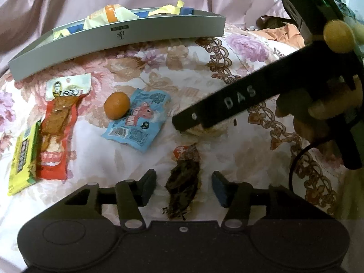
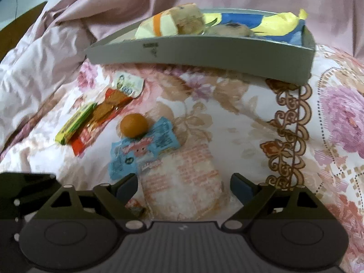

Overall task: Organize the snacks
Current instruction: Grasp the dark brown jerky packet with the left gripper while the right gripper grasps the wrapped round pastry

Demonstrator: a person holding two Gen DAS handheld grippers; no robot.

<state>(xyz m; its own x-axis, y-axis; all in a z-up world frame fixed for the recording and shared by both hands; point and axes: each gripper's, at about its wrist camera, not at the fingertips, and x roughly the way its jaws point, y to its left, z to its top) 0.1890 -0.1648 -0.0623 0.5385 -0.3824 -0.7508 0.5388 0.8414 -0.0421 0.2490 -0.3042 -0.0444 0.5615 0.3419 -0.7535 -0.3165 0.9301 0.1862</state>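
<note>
Squarely between left tool's [image 1: 183, 187] spread fingers, dark snack [image 1: 183, 183].

tray [image 1: 159, 36] lying at the far side of the bedspread [image 1: 193, 68], holding wrapped snacks | orange [image 1: 117, 105] sitting in front of the tray, resting on a packet's [image 1: 138, 122] far edge | two long packets [image 1: 56, 127] lying side by side, left of the orange | dark snack [image 1: 183, 177] lying nearer, right of the orange
</note>
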